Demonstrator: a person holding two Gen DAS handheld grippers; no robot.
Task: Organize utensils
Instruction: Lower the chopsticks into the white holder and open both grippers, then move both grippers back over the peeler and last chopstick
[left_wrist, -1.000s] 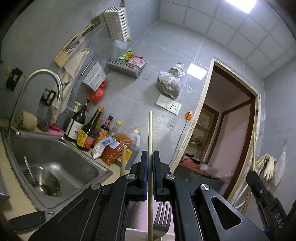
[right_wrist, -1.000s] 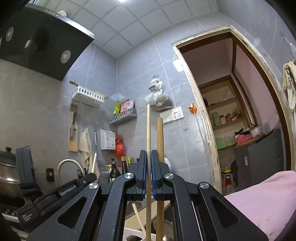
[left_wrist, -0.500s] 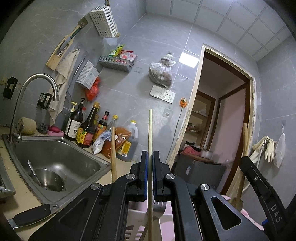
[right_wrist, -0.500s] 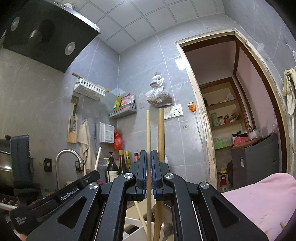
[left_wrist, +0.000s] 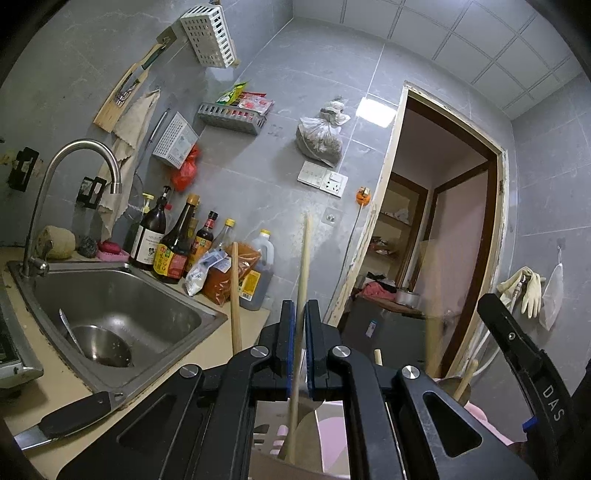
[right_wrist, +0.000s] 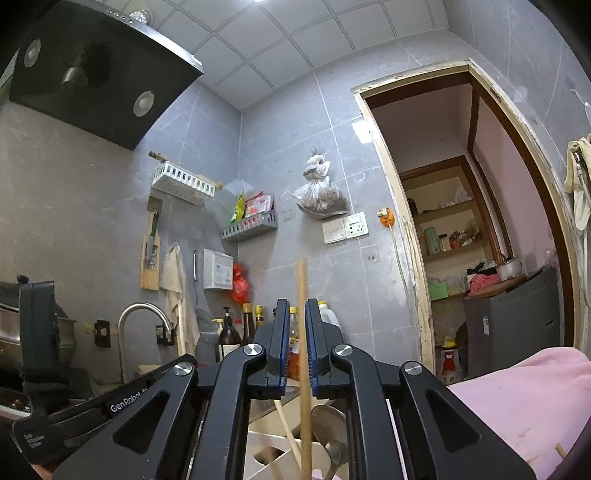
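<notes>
In the left wrist view my left gripper (left_wrist: 300, 306) is shut on a thin wooden chopstick (left_wrist: 303, 266), which leans slightly and runs down toward a pale utensil holder (left_wrist: 266, 432) at the bottom edge. A second wooden stick (left_wrist: 235, 295) stands just left of the fingers. In the right wrist view my right gripper (right_wrist: 297, 304) has its jaws opening. A wooden stick (right_wrist: 302, 280) stands loose between them, leaning on the right pad. Its lower end is in the white holder (right_wrist: 280, 456), beside a metal spoon (right_wrist: 328, 424).
A steel sink (left_wrist: 122, 314) with a tap (left_wrist: 85, 158) and a bowl inside lies to the left. Sauce bottles (left_wrist: 173, 247) line the wall behind it. A knife handle (left_wrist: 74, 417) lies at the counter's front. A doorway (left_wrist: 443, 229) and pink cloth (right_wrist: 517, 398) are on the right.
The right jaws have parted and the stick between them has slid lower; only one stick now rises above the fingers. The left gripper shifted a little and its chopstick now leans.
</notes>
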